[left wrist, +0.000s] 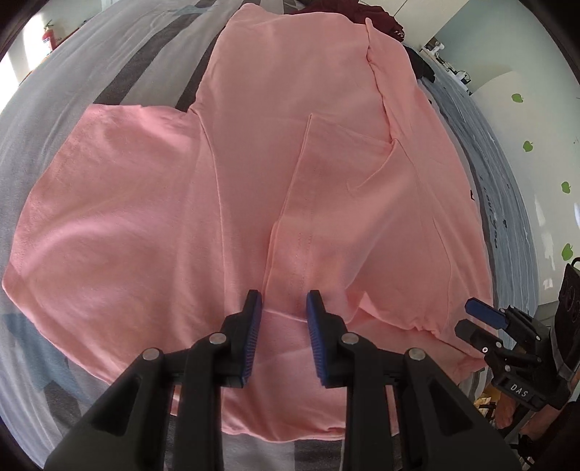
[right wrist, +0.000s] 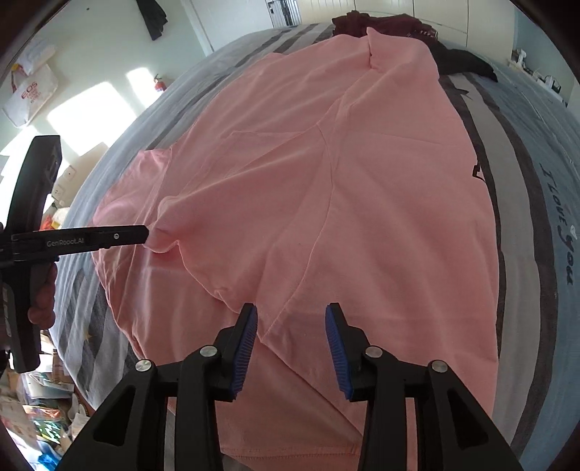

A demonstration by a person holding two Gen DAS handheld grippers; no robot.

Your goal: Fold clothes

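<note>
One pink T-shirt point(right wrist: 326, 181) on one striped bedspread point(right wrist: 525, 253); two grippers: left gripper point(left wrist: 284, 300), right gripper point(right wrist: 291, 313); one dark red garment point(right wrist: 377, 21), one fire extinguisher point(right wrist: 159, 84).

Pink T-shirt point(left wrist: 253, 174) spread flat across striped bed, hem toward 12 o'clock, near end at 6. Sleeve out at 9 o'clock; 3 o'clock side folded inward. Near-end fabric bunched, lightly creased.

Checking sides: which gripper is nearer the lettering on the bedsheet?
Right. The right gripper is over the pink shirt near the lettering; the left gripper pinches its far side.
</note>
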